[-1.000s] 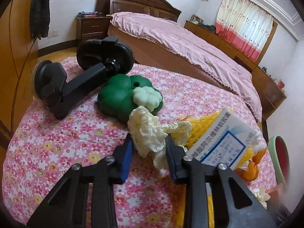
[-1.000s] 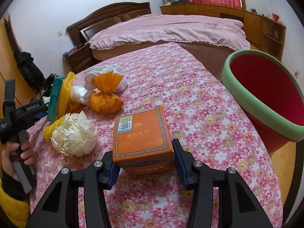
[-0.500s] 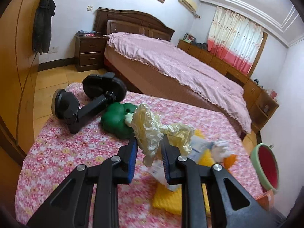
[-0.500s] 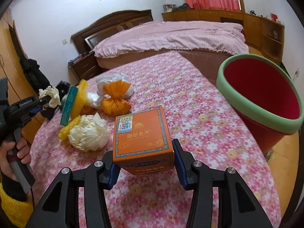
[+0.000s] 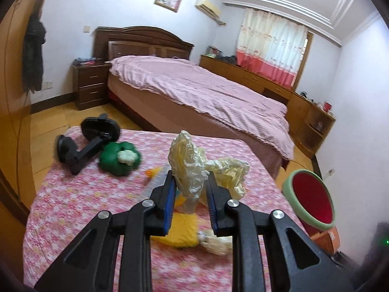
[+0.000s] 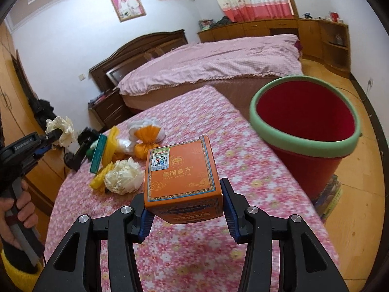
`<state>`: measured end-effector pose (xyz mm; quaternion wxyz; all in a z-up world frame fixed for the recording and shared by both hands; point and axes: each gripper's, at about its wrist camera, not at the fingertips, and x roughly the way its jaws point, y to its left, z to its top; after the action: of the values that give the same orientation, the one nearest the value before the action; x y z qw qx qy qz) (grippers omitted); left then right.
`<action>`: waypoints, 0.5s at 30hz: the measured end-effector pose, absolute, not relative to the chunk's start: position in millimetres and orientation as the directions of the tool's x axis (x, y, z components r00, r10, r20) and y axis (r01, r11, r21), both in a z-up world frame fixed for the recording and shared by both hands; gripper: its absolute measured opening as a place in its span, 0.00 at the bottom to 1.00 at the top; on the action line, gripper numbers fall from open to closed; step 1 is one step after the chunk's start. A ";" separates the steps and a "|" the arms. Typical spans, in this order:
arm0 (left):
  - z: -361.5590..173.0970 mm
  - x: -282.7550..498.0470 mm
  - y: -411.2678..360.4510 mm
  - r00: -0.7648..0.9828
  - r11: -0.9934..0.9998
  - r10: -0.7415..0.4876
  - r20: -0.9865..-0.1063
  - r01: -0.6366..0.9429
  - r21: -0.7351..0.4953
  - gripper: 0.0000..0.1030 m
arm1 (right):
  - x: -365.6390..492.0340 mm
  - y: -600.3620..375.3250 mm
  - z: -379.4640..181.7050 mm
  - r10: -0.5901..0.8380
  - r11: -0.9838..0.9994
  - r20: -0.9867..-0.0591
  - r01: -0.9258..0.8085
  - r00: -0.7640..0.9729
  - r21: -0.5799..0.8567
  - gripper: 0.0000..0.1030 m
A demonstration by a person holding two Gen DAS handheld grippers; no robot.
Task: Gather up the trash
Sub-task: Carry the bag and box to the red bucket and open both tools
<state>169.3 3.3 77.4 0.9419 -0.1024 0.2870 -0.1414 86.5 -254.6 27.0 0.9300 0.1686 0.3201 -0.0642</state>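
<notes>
Carrying both pieces to the red bin (image 6: 306, 121) at the right of the flowered table (image 6: 243, 170), the right gripper (image 6: 186, 215) pinches the orange box (image 6: 181, 170); the left gripper (image 5: 190, 188) squeezes crumpled paper (image 5: 188, 163). Release only above the bin mouth.

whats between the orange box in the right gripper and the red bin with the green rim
Nothing: in the right wrist view only bare floral tablecloth separates the orange cardboard box from the red bin.
</notes>
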 end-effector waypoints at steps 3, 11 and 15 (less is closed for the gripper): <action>78.5 164.8 -16.8 0.779 0.930 -0.357 -0.515 0.245 -0.275 0.23 | 79.9 -266.1 33.1 -0.032 0.925 -0.608 0.254 0.793 0.283 0.49; 79.1 160.9 -82.2 0.726 0.901 -0.434 -0.533 0.346 -0.262 0.23 | 66.0 -303.3 47.3 -0.075 0.907 -0.572 0.294 0.817 0.301 0.49; 79.4 162.2 -115.6 0.700 0.886 -0.462 -0.545 0.394 -0.245 0.23 | 65.1 -326.2 49.4 -0.096 0.896 -0.563 0.318 0.821 0.311 0.49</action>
<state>162.2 -115.6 79.4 0.9203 -0.0549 0.3097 -0.2326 65.1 -326.2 49.4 0.9330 0.1995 0.2782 -0.1111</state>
